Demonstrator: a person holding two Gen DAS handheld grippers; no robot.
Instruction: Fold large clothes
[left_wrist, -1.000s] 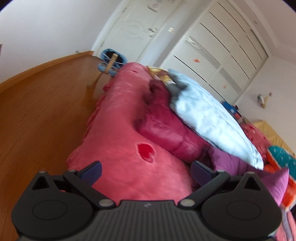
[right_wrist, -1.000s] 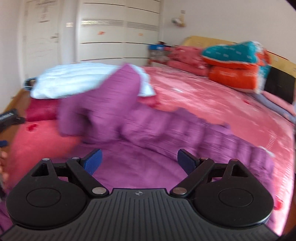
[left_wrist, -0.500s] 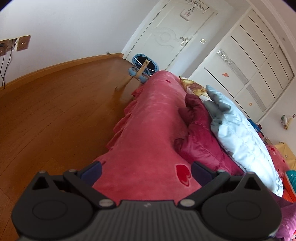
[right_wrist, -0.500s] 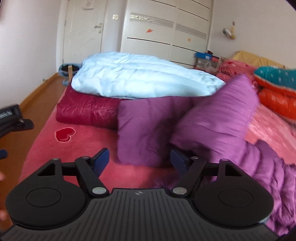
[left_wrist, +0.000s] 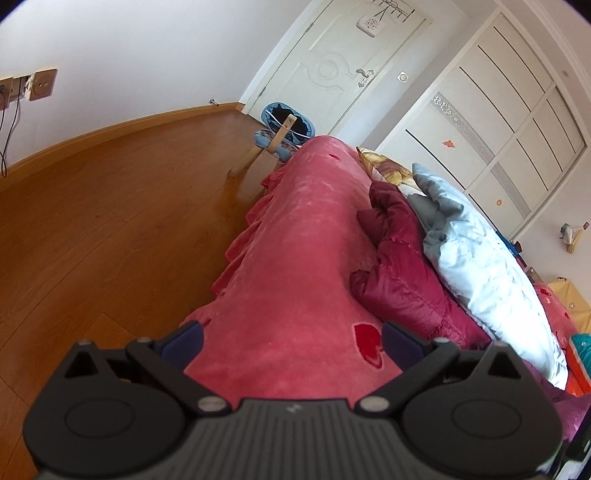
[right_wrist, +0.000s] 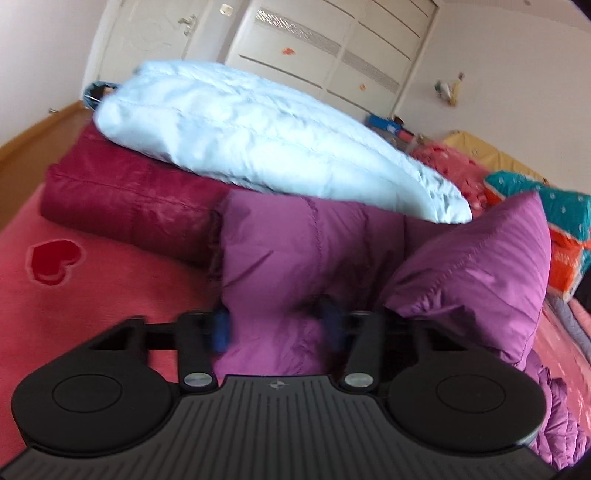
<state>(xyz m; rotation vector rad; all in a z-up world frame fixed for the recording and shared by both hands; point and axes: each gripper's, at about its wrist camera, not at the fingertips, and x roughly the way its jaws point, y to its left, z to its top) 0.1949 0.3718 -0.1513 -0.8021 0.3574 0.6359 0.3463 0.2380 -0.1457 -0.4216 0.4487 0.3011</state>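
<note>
A purple puffer jacket (right_wrist: 295, 251) lies bunched on the pink bedspread (right_wrist: 92, 295), one part of it raised at the right. My right gripper (right_wrist: 277, 325) is closing its jaws on a fold at the jacket's near edge, and the blue pads (right_wrist: 221, 326) dent the fabric from both sides. Behind it lie a folded maroon jacket (right_wrist: 122, 195) and a light blue one (right_wrist: 251, 136) on top. My left gripper (left_wrist: 291, 341) hovers open over the bedspread (left_wrist: 295, 258) near the bed's edge, with nothing between its fingers. The maroon jacket (left_wrist: 402, 280) lies to its right.
Wooden floor (left_wrist: 110, 221) runs along the left side of the bed. A blue basket (left_wrist: 288, 122) stands by the white door (left_wrist: 332, 74), with a white wardrobe (left_wrist: 498, 110) beyond. Teal and orange pillows (right_wrist: 561, 221) sit at the bed's far right.
My right gripper swung left across the bed to the purple jacket's near fold and its jaws came together on the fabric. The left gripper shifted a little and stayed open.
</note>
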